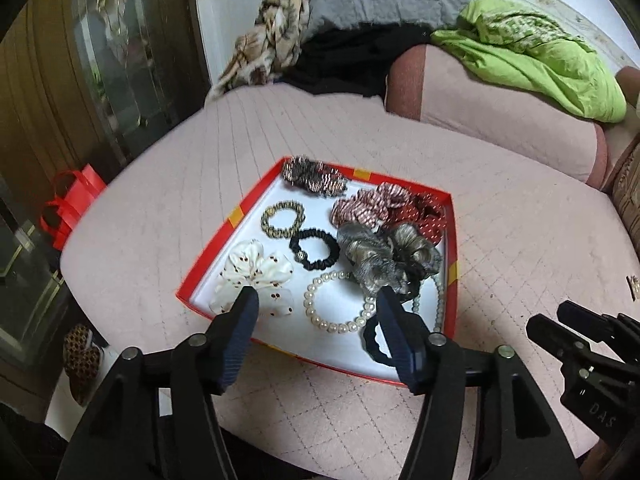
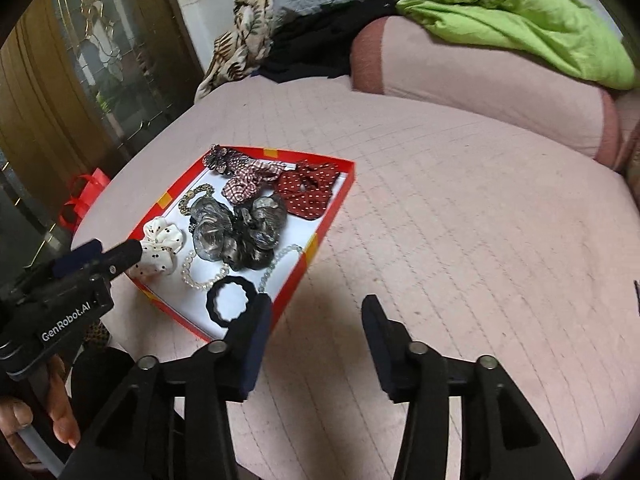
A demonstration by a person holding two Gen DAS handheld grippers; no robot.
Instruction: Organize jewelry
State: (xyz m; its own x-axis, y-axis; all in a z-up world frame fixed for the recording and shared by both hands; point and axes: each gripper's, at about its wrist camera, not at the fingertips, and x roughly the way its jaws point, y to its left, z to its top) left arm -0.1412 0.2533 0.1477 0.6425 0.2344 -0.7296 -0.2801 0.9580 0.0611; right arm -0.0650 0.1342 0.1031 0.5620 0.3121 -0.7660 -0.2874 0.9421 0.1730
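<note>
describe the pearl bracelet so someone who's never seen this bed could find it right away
On the pink quilted bed sits a shallow red tray with a white floor. Along its near edge, the pearl bracelet lies between the white dotted scrunchie and a black wavy hair tie. It is the only closed ring of round white beads; its neighbours are fabric.

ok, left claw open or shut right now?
Open. In the left wrist view the left claw has its fingers spread wide with nothing between them, hovering over the pearl bracelet in the red tray.
</note>
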